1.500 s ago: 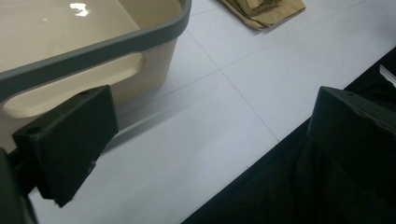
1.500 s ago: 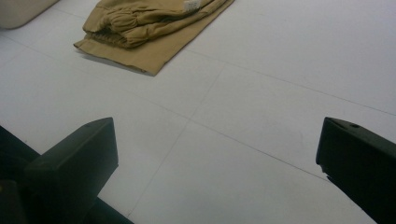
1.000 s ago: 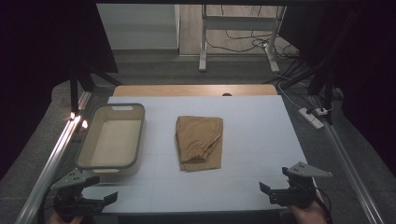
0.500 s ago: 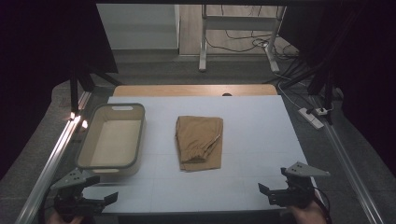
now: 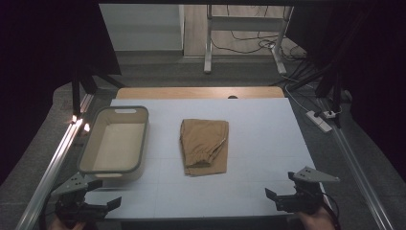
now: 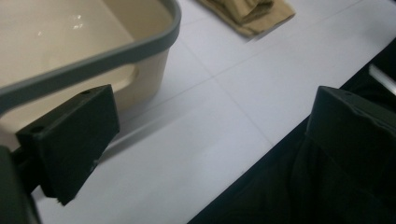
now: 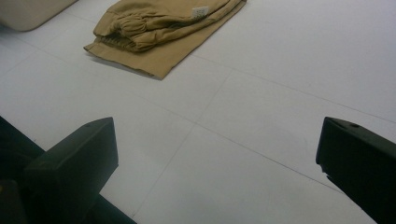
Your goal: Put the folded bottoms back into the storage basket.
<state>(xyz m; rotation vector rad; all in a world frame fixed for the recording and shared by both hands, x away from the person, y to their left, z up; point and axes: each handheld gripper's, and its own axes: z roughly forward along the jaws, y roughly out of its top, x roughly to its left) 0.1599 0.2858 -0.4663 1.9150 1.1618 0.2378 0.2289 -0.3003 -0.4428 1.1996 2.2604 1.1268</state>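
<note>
My left gripper (image 5: 111,203) hangs at the near left corner of the table (image 5: 268,143), its fingers (image 6: 74,140) spread wide with nothing between them. In the left gripper view one finger sits just in front of the near wall of the beige bin (image 6: 88,56), apart from it, while the other hangs over the table's dark near edge. My right gripper (image 5: 272,195) is at the near right corner, fingers (image 7: 74,163) likewise wide apart and empty, over bare white table.

Farther out lie the folded tan shorts (image 5: 204,146), flat on the table about mid-way across, well apart from both grippers. The bin, with its grey rim, stands just left of the shorts, not touching them, and it is empty inside.
</note>
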